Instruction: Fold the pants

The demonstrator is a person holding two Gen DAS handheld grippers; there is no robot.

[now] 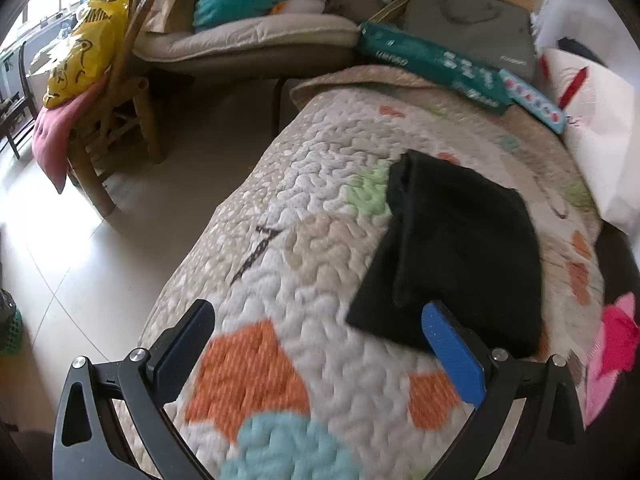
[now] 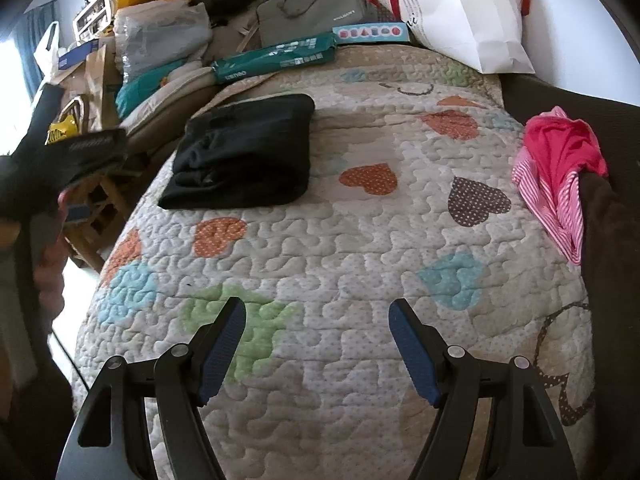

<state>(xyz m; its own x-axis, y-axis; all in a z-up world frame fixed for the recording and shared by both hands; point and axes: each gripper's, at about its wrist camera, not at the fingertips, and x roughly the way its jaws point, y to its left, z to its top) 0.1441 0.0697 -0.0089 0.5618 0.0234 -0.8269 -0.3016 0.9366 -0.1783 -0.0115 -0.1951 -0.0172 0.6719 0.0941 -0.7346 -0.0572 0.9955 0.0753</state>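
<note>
Black pants (image 2: 244, 152): folded, laid near the quilt's (image 2: 360, 240) far left edge. Left gripper (image 1: 320, 344), right gripper (image 2: 316, 344): fingers apart, nothing held. Risk: bundle could be nudged off that edge, unfolding.

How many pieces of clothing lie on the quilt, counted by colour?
Black: 1, the folded pants
Pink: 1, a crumpled garment at the quilt's right edge
Total: 2
</note>
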